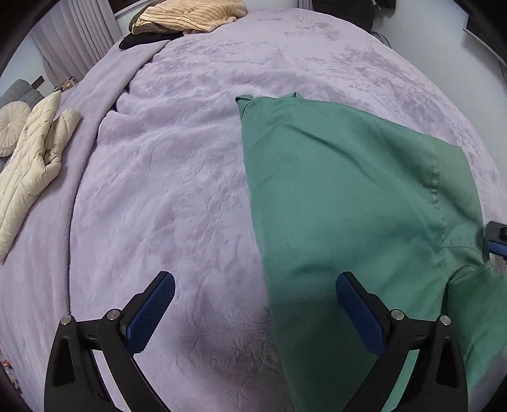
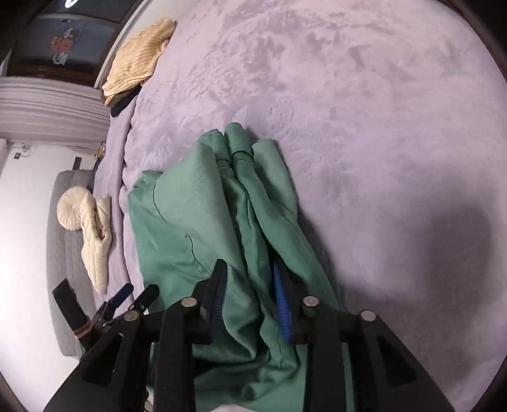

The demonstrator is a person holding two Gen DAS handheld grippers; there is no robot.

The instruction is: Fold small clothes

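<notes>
From the left wrist camera, one green garment (image 1: 348,196) lies on the lilac blanket (image 1: 177,190) of the bed, spread over the right half of the view. Count the rest: one beige quilted jacket (image 1: 28,171) at the bed's left edge, one round cream cushion (image 1: 11,126) beside it, one tan striped garment (image 1: 190,14) at the far end with something dark under it. The left claw (image 1: 255,312) gapes wide, two blue pads showing; the left pad hangs over bare blanket, the right pad sits over the green cloth's near edge, and whether it touches I cannot tell. Nothing between the jaws is gripped. At the right border a sliver of the right claw (image 1: 496,241) peeks in against the cloth.

Over to the right wrist camera: same one green garment (image 2: 221,206), bunched into long folds here. The right claw (image 2: 250,301) is narrowed down, both blue pads pressed into a ridge of green fabric, clamping it. The left claw (image 2: 133,298) shows at lower left, jaws apart. Tan striped garment (image 2: 139,60) far off, jacket (image 2: 95,241) and cushion (image 2: 71,206) on the left
</notes>
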